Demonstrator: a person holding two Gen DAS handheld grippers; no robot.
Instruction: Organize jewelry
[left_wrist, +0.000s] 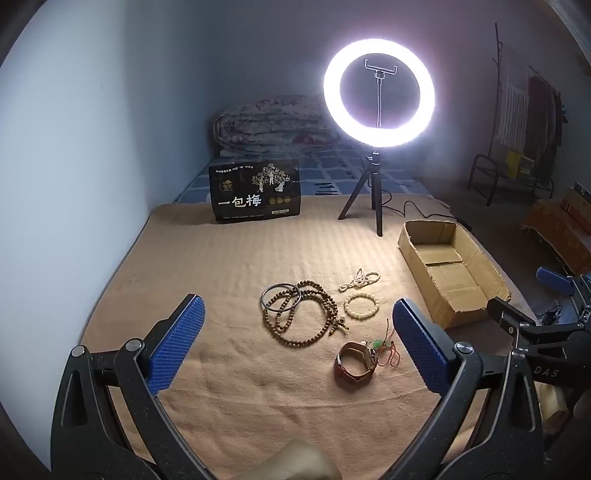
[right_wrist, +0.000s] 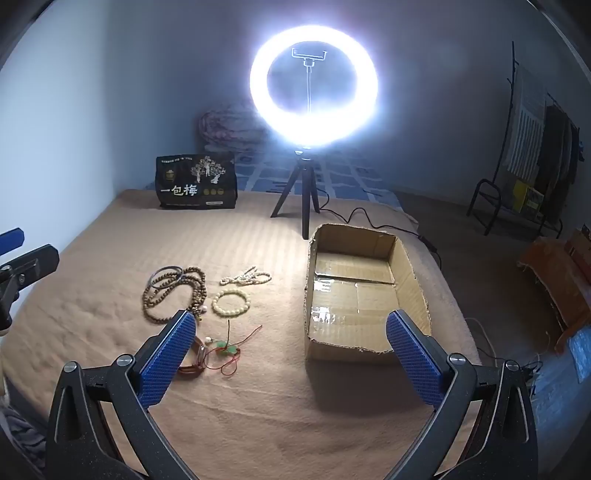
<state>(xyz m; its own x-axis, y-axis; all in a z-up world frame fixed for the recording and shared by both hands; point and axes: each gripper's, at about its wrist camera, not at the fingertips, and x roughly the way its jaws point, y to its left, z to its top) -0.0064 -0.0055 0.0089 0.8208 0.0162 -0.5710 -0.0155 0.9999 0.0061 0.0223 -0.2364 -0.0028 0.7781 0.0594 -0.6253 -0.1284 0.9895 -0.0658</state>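
Observation:
Jewelry lies on a tan blanket (left_wrist: 229, 258): a long brown bead strand (left_wrist: 314, 314) with a dark bangle (left_wrist: 280, 299), a cream bead bracelet (left_wrist: 362, 304), a small white bead string (left_wrist: 360, 279), a brown watch strap (left_wrist: 354, 363) and a red cord with a green charm (left_wrist: 384, 347). An open, empty cardboard box (right_wrist: 354, 291) stands to their right. My left gripper (left_wrist: 297, 317) is open and empty, above the blanket in front of the jewelry. My right gripper (right_wrist: 291, 330) is open and empty, in front of the box; its left finger hides part of the strap.
A lit ring light on a tripod (left_wrist: 378, 92) stands behind the box with its cable trailing right. A black snack bag (left_wrist: 255, 192) stands at the back, a folded quilt (left_wrist: 273, 122) behind it. A clothes rack (right_wrist: 532, 155) is far right.

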